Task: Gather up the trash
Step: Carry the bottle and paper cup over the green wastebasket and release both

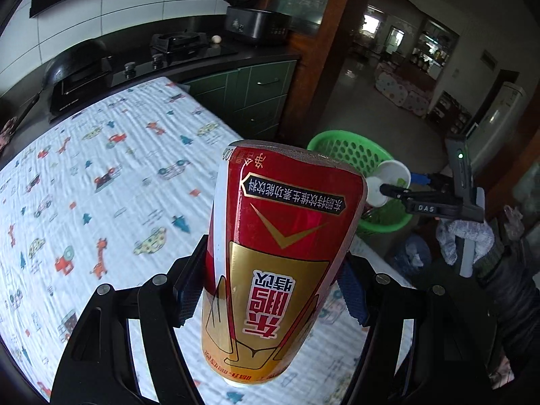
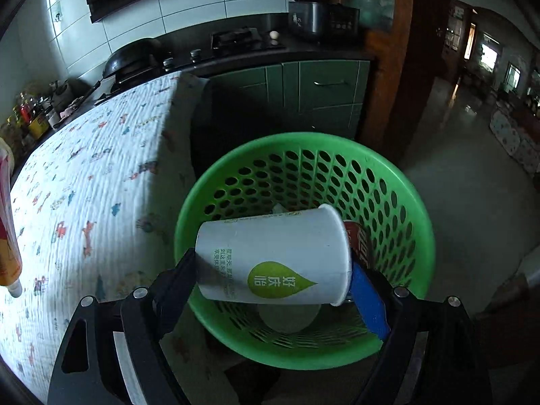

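We see each tool (image 1: 273,293) built of black linkage arms, silver screws, blue ridged pads (image 2: 369,300); a white knitted glove (image 1: 467,236) is worn.

Can (image 1: 280,263) between left gripper (image 1: 270,290) fingers, above table (image 1: 101,175). Cup (image 2: 273,260) sideways between right gripper (image 2: 273,283) fingers, above basket (image 2: 398,182). Basket on floor right of table. Stove (image 1: 175,45) behind table.

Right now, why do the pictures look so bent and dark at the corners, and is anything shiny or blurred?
Left wrist view: fisheye lens bows the table; corners go black; glare streaks the red can. Right wrist view: the green basket bulges, the paper cup is sharp, the kitchen behind is dim.
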Motion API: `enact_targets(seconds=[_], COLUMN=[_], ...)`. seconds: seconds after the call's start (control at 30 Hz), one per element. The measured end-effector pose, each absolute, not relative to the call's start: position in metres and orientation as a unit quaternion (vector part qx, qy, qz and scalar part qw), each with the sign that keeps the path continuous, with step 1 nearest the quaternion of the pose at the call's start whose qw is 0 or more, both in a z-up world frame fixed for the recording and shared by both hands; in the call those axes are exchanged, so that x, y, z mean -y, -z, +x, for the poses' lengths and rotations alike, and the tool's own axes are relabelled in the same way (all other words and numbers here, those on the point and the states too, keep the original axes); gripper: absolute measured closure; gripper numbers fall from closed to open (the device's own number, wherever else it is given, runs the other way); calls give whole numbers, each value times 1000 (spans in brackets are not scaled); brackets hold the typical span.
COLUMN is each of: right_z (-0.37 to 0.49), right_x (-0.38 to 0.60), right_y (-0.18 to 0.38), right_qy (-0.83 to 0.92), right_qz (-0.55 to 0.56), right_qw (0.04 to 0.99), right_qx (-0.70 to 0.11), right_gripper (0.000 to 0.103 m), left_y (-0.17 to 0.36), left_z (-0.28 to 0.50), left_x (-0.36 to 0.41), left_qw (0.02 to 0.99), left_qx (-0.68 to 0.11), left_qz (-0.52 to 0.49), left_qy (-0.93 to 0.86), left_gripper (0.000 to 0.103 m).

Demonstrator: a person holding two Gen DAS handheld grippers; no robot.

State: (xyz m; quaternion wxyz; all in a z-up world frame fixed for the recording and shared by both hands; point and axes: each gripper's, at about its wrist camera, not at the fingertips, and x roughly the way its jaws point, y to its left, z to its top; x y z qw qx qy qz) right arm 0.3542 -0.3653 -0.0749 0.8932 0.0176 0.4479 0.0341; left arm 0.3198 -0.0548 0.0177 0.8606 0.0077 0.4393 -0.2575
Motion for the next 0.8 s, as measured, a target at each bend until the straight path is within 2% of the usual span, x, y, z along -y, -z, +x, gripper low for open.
enact_targets(seconds=[0.17,0.5,0.8], right_z=[355,334,306], right_x=[388,416,434], right_y=[94,86,83], right_qy=[-31,-38,-40], right_qz=[47,62,75], right_qw=[888,901,910], right_qx=[-456,-428,-406], right_gripper=[16,15,14], left_y=[-29,-38,1], left_z=[338,388,434], left_x=[105,197,281], left_qw=[856,841,813], left_qx=[-434,-437,-477], left_qz=[22,38,61], left_qy=[281,315,329], left_gripper=[35,35,35])
